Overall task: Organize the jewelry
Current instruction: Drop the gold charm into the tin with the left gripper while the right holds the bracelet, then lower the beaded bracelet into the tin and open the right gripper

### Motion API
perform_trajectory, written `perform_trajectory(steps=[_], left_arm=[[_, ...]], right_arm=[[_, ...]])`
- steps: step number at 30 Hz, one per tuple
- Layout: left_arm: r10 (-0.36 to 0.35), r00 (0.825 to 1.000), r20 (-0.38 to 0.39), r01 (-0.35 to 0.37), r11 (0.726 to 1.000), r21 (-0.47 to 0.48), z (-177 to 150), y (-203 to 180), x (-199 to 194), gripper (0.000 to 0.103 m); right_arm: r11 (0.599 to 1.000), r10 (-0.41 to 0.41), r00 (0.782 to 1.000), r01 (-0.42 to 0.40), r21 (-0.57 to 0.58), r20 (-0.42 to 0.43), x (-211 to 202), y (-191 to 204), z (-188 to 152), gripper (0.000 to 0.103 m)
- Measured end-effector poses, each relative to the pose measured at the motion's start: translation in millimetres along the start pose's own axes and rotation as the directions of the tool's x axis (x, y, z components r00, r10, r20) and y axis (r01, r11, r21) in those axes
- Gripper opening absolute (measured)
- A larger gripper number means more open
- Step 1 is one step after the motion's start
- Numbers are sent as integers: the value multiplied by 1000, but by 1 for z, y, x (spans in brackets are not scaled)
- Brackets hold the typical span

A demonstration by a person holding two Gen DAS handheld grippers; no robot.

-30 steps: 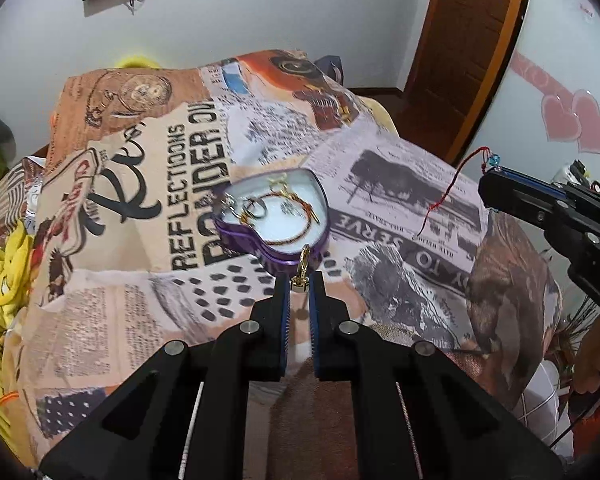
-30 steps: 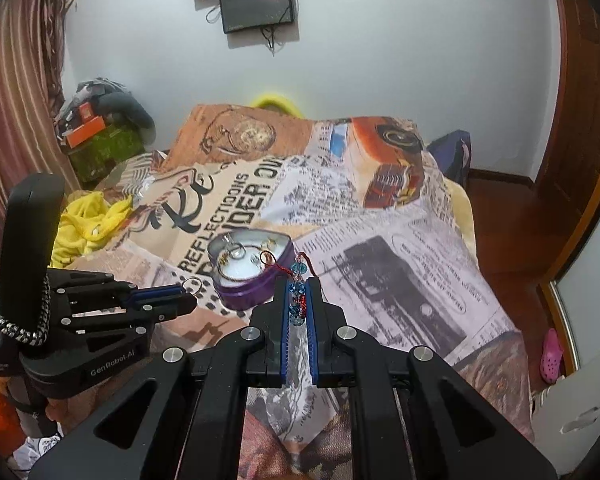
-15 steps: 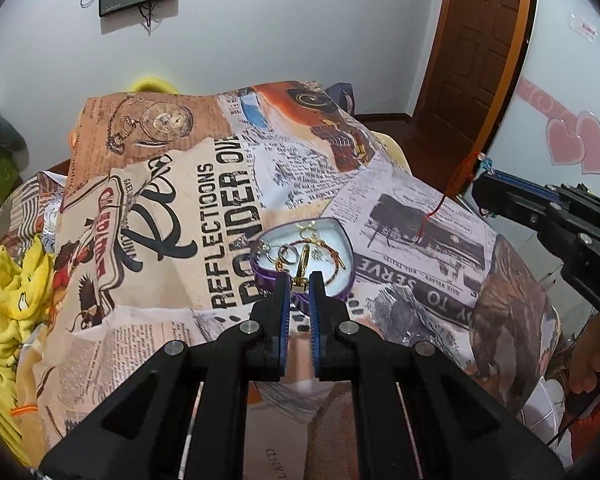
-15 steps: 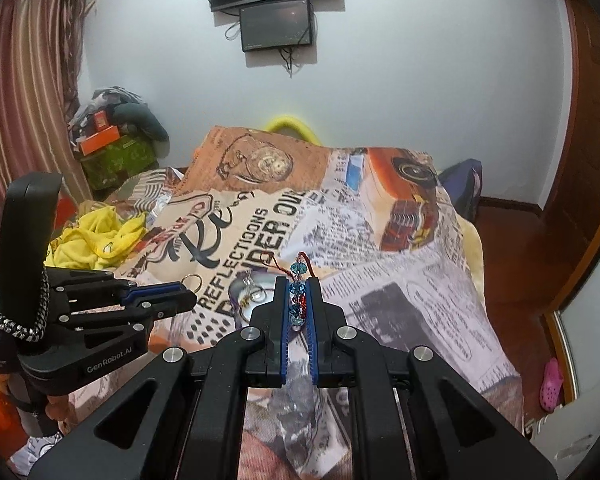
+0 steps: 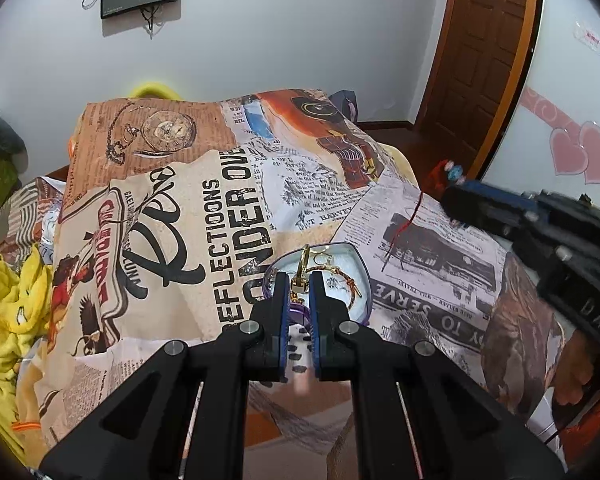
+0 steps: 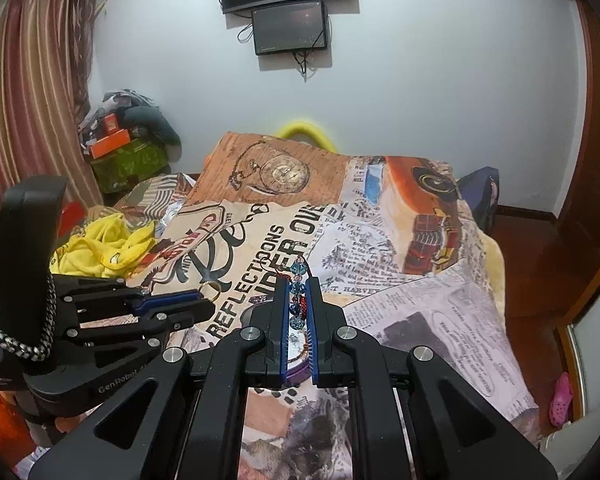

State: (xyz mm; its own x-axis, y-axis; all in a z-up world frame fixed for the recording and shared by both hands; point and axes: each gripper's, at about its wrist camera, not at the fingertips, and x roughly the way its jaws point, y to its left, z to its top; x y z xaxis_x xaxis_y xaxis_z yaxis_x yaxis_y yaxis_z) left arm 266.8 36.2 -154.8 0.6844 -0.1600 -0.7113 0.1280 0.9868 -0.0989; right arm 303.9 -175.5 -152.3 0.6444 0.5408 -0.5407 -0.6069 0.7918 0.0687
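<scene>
The left gripper [image 5: 300,280] has its blue-padded fingers pinched on a small gold-coloured metal clasp [image 5: 299,282] with a gold ring standing up from it. Just beyond, and partly hidden behind the fingertips, a purple heart-shaped tin box [image 5: 359,280] sits on the bed's newspaper-print bedspread [image 5: 180,280], towards its near edge, with a thin gold chain [image 5: 342,276] lying inside on the pale lining. The right gripper [image 6: 299,300] is clamped on a strand of blue and red faceted beads [image 6: 298,289] on red thread (the thread's loose tail trails over the bedspread in the left wrist view). From the right wrist view the box shows only as a sliver between the fingers. Yellow cloth [image 5: 4,308] is heaped at the bed's left edge.
</scene>
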Motion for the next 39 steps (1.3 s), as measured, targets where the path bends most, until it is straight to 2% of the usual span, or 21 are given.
perform_trajectory(steps=[13, 22, 30, 35, 39], left_arm=[[7, 999, -48, -7, 1000, -7, 3, 13, 36, 8], [6, 997, -76, -7, 1000, -6, 1, 17, 51, 8], [76, 991, -106, -76, 997, 4, -12, 39, 45, 8], [99, 984, -150, -102, 995, -18, -25, 61, 44, 22], [78, 980, -185, -83, 996, -19, -27, 65, 52, 24]], right_arm=[[998, 56, 997, -56, 10, -55, 40, 0, -5, 7], [991, 130, 974, -121, 62, -185, 78, -11, -26, 7], [990, 136, 964, -127, 54, -228, 86, -8, -34, 7], [992, 125, 960, -121, 33, -249, 91, -5, -37, 7], [994, 107, 958, -106, 19, -266, 95, -4, -39, 7]])
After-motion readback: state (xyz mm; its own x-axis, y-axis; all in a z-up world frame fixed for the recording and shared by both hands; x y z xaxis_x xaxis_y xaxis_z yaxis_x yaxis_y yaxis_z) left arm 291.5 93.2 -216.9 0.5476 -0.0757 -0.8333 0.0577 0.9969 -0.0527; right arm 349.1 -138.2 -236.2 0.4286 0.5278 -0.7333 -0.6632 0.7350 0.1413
